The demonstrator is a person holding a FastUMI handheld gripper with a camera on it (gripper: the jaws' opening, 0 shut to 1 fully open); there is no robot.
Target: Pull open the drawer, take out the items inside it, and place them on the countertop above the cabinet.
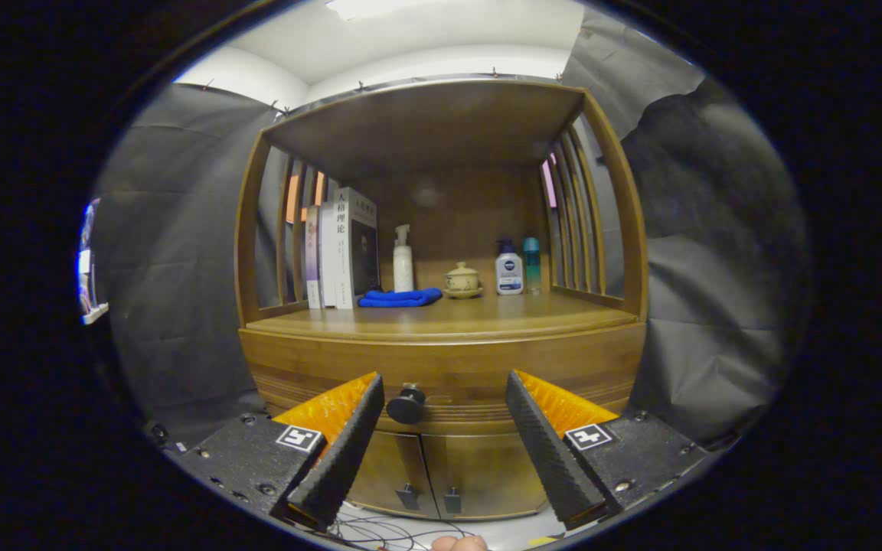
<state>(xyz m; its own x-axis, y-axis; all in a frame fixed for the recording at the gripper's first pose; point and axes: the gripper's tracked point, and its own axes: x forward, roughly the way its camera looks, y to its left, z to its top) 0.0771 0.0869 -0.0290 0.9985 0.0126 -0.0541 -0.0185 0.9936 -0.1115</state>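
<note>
One drawer (449,383) runs across the wooden cabinet just under the bench (441,317), and it sits fully closed, its front flush with the cabinet face. Its round dark knob (406,404) projects from the drawer front, above the two lower cabinet doors (429,467).

Status of the hand-held gripper (445,394): fingers spread wide, nothing between the pads. The knob lies just beyond the fingertips, close to the left finger rather than centred in the gap.

Step in hand: approach to the knob, the first stage of the task. No pull has begun, and the drawer contents are hidden.

Next move, as judged from this position:
1. Shift the gripper slightly left so the knob sits midway between the fingers.
2. Advance until both pads flank the knob.
3. Close on it, then pull straight back along the drawer's travel.

Placement area: the bench already carries upright books (338,249), a pump bottle (403,260), a folded blue cloth (400,298), a lidded cup (462,280) and two further bottles (517,268), all set toward the rear. The front strip looks free for the retrieved items.
</note>
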